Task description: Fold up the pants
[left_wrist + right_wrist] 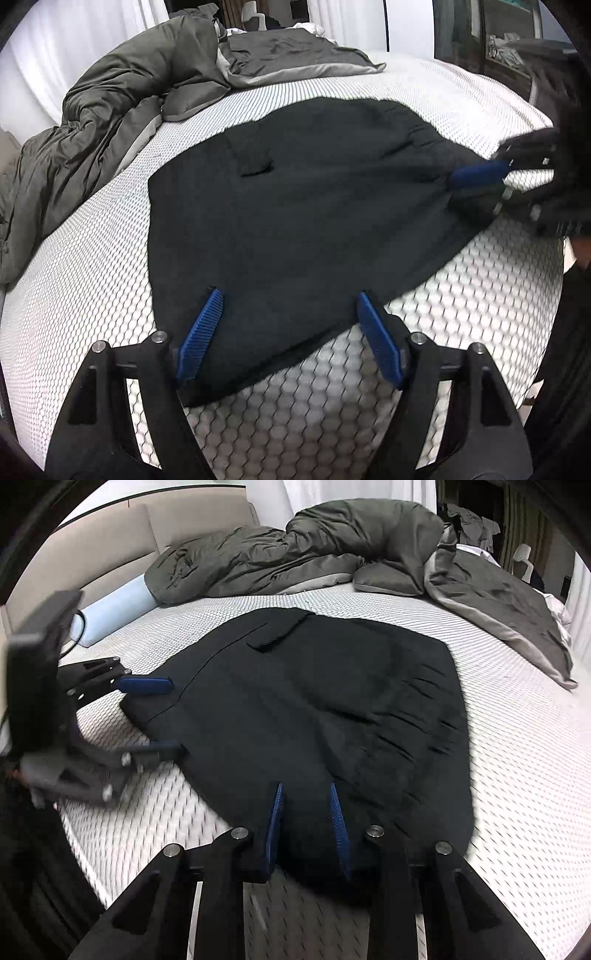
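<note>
Both tongs (288,291) (306,784) agape over pants (295,206)

left gripper (288,291) spread wide, right gripper (306,786) narrowly parted

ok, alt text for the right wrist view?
Black pants lie spread flat on a white honeycomb-textured mattress, the right claw open over their near edge. The left claw reaches in open at the pants' left edge; a rumpled grey duvet lies behind.
</note>
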Tool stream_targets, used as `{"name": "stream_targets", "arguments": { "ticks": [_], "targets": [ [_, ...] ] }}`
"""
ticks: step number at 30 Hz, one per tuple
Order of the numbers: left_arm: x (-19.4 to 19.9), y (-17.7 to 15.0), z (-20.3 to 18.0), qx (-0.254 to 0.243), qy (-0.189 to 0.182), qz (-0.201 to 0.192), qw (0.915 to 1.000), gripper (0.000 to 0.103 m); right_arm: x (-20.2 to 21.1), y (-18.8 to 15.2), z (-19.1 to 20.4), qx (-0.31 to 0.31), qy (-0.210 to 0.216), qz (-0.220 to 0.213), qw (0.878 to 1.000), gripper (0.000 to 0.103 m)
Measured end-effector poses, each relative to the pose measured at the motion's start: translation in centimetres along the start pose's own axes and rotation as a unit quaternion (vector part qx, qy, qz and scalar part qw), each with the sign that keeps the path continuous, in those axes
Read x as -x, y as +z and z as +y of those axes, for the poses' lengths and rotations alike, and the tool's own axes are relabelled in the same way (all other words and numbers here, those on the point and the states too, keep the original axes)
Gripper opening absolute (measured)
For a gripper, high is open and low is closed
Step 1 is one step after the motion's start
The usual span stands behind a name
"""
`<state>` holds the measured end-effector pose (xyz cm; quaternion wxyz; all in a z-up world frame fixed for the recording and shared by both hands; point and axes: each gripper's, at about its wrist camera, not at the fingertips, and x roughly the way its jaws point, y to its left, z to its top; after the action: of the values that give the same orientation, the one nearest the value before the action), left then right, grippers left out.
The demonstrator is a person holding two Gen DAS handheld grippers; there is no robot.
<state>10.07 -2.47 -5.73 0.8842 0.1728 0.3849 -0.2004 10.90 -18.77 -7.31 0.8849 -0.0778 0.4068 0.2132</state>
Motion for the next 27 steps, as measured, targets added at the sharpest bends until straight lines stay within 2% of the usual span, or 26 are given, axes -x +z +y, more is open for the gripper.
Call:
{"name": "stream_targets", "arguments": {
  "ticks": [3, 4, 6, 7, 10, 12, 13, 15, 17, 22, 27],
  "targets": [
    [0.6, -0.2, -0.8, -0.011, 0.013, 0.003, 0.9998, 0.074, 1.1, -0.5, -1.2, -0.018, 0.009, -0.007, 1.0, 0.027],
    [1.2, -0.4, -0.7, -0.005, 0.012, 0.0, 0.9999, 0.074, 1.5, -0.2, -1.3, -0.023, 0.015, -0.014, 1.0, 0.031],
    [2.6, 0.1, 0.7, 0.032, -0.003, -0.025, 0.9992, 0.074, 2.3, 0.4, -1.3, -0.028, 0.029, -0.041, 0.998, 0.036],
    [3.2, 0.4, 1.1, 0.046, -0.009, -0.036, 0.9983, 0.075, 2.5, 0.7, -1.0, -0.031, 0.033, -0.053, 0.998, 0.042],
    [2.6, 2.9, 2.3, 0.078, -0.008, -0.042, 0.9961, 0.076, 1.2, 3.1, -0.7, -0.04, 0.035, -0.063, 0.997, 0.042],
    [0.8, 4.3, 2.7, 0.072, -0.012, -0.023, 0.9971, 0.076, -0.7, 4.7, -0.1, -0.037, 0.032, -0.049, 0.998, 0.039],
    [-0.8, 4.9, 2.8, 0.065, -0.012, 0.004, 0.9978, 0.076, -1.9, 5.4, 0.1, -0.036, 0.031, -0.036, 0.998, 0.036],
    [-2.4, 4.9, 2.8, 0.06, -0.02, 0.034, 0.9974, 0.076, -4.8, 6.3, 0.6, -0.034, 0.016, 0.002, 0.999, 0.036],
    [-2.4, 4.7, 2.9, 0.058, -0.027, 0.028, 0.9976, 0.077, -6.3, 6.2, 0.7, -0.03, -0.001, 0.024, 0.999, 0.036],
    [-1.9, 4.4, 3.4, 0.055, -0.026, 0.024, 0.9979, 0.08, -5.4, 5.8, 0.1, -0.015, -0.041, 0.03, 0.999, 0.036],
    [-1.7, 4.3, 3.6, 0.054, -0.018, 0.023, 0.9981, 0.08, -4.6, 5.1, -0.3, -0.01, -0.045, 0.032, 0.998, 0.036]
  ]
}}
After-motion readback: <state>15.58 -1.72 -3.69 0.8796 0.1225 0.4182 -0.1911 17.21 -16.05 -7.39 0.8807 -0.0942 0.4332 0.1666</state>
